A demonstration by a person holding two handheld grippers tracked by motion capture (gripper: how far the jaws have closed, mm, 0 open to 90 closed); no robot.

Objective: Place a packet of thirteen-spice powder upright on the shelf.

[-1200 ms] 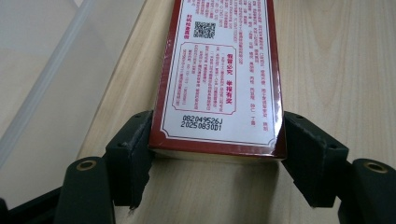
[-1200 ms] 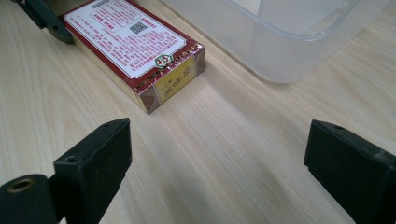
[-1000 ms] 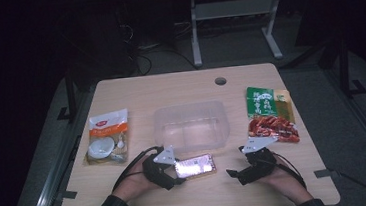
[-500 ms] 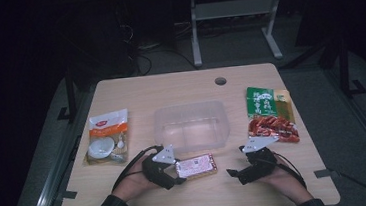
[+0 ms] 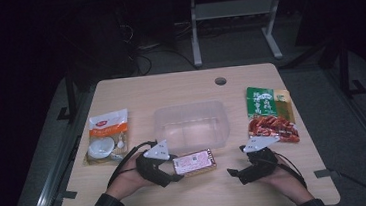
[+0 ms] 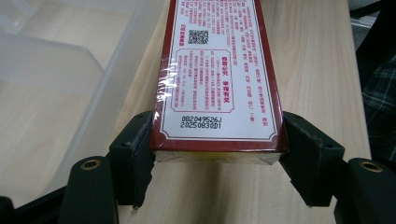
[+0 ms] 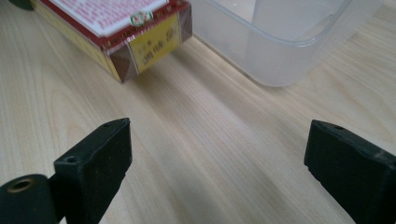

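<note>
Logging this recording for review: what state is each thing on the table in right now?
Red box: clamped at one end, sealed in film.
Left hand-held gripper: shut on the red box.
Right hand-held gripper: open, holding nothing.
Clear plastic tub: upright, empty, no lid.
Orange packet: lying flat, untouched.
Green and red packet: lying flat, untouched.
</note>
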